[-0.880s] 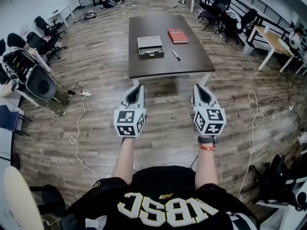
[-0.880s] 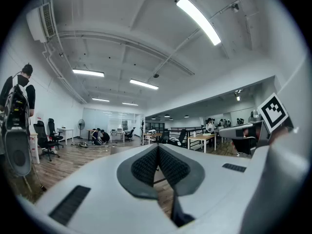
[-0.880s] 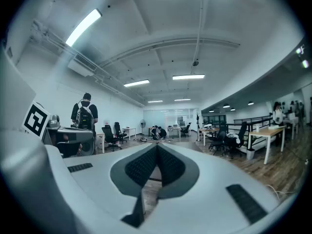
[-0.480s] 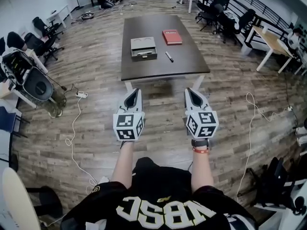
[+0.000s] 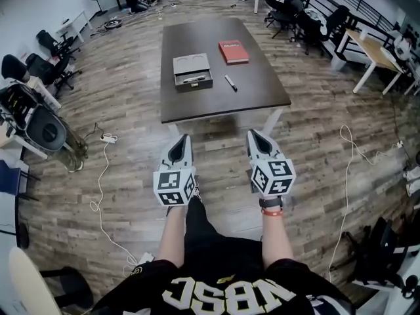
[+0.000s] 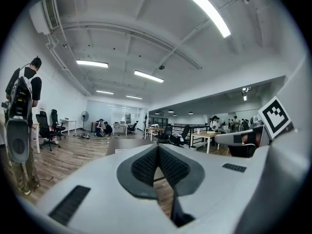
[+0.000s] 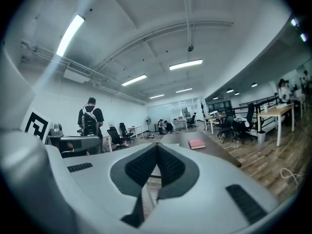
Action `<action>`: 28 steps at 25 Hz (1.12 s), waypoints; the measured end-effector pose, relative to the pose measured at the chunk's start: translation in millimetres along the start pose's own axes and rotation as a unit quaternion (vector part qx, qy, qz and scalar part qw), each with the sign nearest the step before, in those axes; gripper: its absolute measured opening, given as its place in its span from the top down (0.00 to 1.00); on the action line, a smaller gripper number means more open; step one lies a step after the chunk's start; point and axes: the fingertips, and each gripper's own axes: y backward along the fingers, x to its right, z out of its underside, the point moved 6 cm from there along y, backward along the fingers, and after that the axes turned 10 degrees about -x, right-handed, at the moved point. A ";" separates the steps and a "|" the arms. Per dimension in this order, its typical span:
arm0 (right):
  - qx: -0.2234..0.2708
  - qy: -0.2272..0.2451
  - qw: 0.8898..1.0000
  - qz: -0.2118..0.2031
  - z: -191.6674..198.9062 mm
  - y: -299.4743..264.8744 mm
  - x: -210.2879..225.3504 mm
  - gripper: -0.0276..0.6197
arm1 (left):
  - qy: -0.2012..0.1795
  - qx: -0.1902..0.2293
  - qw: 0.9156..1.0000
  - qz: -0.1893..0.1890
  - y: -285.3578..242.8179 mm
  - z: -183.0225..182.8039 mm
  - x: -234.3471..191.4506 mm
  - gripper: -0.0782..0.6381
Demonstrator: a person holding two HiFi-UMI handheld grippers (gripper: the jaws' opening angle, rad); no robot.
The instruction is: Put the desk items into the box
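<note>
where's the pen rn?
Head view: the pen lies on the dark table, just right of the grey box and nearer the person than the red book.

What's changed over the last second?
The person has stepped nearer the table, a leg now forward. Nothing taken or released: left gripper and right gripper remain shut and empty. Box, red book and pen lie as before.
</note>
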 end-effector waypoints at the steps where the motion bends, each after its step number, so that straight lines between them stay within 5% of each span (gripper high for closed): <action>1: 0.002 0.001 1.000 0.003 -5.2 -13.7 5.9 0.95 | 0.001 0.001 1.000 0.005 -15.3 -1.0 -6.1 0.87; 14: -0.018 -0.010 0.999 0.042 -114.6 -239.4 40.1 0.95 | -0.023 0.020 0.997 0.067 -228.9 -105.1 -142.5 0.87; 28: -0.066 -0.010 0.996 0.066 -130.0 -387.9 55.3 0.95 | -0.013 -0.027 0.992 0.122 -360.7 -97.4 -222.9 0.87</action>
